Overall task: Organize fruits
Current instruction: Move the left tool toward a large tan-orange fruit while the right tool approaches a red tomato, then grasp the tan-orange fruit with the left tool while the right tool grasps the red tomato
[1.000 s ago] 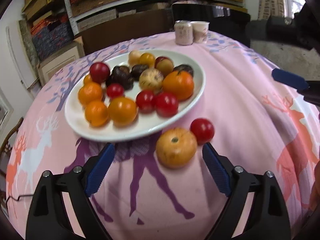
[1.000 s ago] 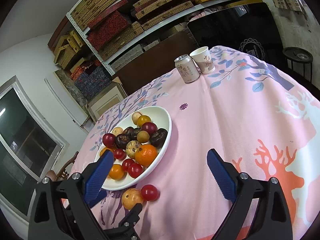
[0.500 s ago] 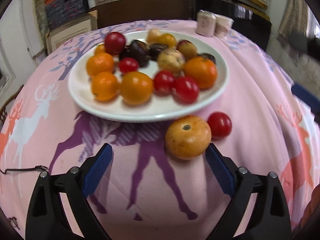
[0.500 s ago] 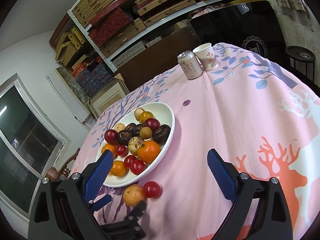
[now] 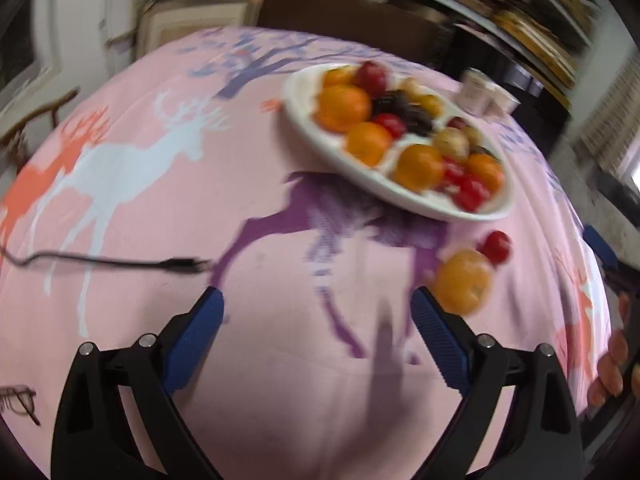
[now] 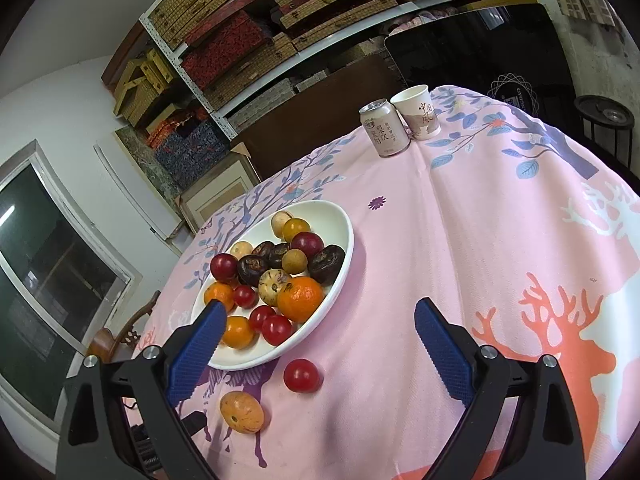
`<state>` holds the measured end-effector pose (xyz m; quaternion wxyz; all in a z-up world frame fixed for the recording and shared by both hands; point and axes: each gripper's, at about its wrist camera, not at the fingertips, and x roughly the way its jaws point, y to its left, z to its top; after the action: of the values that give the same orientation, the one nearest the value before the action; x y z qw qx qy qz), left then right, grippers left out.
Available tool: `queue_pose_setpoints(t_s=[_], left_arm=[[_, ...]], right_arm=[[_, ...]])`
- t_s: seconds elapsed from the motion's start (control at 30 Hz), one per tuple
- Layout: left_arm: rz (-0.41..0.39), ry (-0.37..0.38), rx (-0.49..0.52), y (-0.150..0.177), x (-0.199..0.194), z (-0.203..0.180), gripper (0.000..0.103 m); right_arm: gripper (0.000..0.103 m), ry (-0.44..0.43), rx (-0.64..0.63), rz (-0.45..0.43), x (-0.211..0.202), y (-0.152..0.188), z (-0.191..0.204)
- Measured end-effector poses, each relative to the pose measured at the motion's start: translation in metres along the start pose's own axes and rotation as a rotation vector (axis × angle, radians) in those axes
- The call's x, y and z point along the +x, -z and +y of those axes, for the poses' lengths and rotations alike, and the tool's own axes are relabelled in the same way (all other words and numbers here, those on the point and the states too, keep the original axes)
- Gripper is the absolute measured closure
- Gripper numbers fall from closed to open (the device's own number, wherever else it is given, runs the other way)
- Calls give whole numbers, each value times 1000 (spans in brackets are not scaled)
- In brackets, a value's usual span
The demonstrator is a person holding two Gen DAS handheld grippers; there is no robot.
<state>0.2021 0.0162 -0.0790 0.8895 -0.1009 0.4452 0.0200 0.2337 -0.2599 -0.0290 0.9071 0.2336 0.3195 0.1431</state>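
Note:
A white oval plate (image 6: 340, 224) (image 5: 296, 92) on the pink tablecloth holds several fruits: oranges, red tomatoes and dark fruits. An orange-yellow fruit (image 6: 241, 412) (image 5: 462, 282) and a small red fruit (image 6: 302, 375) (image 5: 496, 245) lie on the cloth just off the plate's near rim. My left gripper (image 5: 316, 312) is open and empty; the orange-yellow fruit sits just beyond its right fingertip (image 5: 424, 304). The left wrist view is blurred. My right gripper (image 6: 318, 322) is open and empty above the cloth, with the two loose fruits below and between its fingers.
A drink can (image 6: 383, 128) and a paper cup (image 6: 418, 115) stand at the table's far edge. A black cable (image 5: 120, 262) lies on the cloth at the left. Glasses (image 5: 18, 400) lie at the near left edge. Shelves with boxes stand behind.
My left gripper has swung left, so the plate and both loose fruits have shifted to the right of its view. The right gripper has hardly moved.

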Motion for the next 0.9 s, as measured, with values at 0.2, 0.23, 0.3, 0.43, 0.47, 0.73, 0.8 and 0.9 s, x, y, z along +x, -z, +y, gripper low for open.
queue_pose_setpoints(t_s=[0.2,0.23,0.3,0.43,0.47,0.73,0.8,0.9], left_arm=[[-102,2,288,12,-11,-58,10],[-102,8,299,9,-8,-64,10],[-90,28,301,1,-1,-70,10],[-73,49,306,-4,12,-79,17],[-66,46,308,-4,15,-80,26],[-20,89,307,-7,30,-80,40],[-8,95,306,-7,33,-80,45],[0,135,309,-9,33,-81,58]], right_arm=[[7,8,6,5,1,0,-2],[7,7,4,5,1,0,-2],[7,6,2,7,1,0,-2],[7,6,-8,13,3,-1,0],[7,5,-10,8,2,-1,0],[7,11,-7,13,3,-1,-1],[7,13,-10,14,4,-1,0],[7,22,-16,18,6,0,0]])
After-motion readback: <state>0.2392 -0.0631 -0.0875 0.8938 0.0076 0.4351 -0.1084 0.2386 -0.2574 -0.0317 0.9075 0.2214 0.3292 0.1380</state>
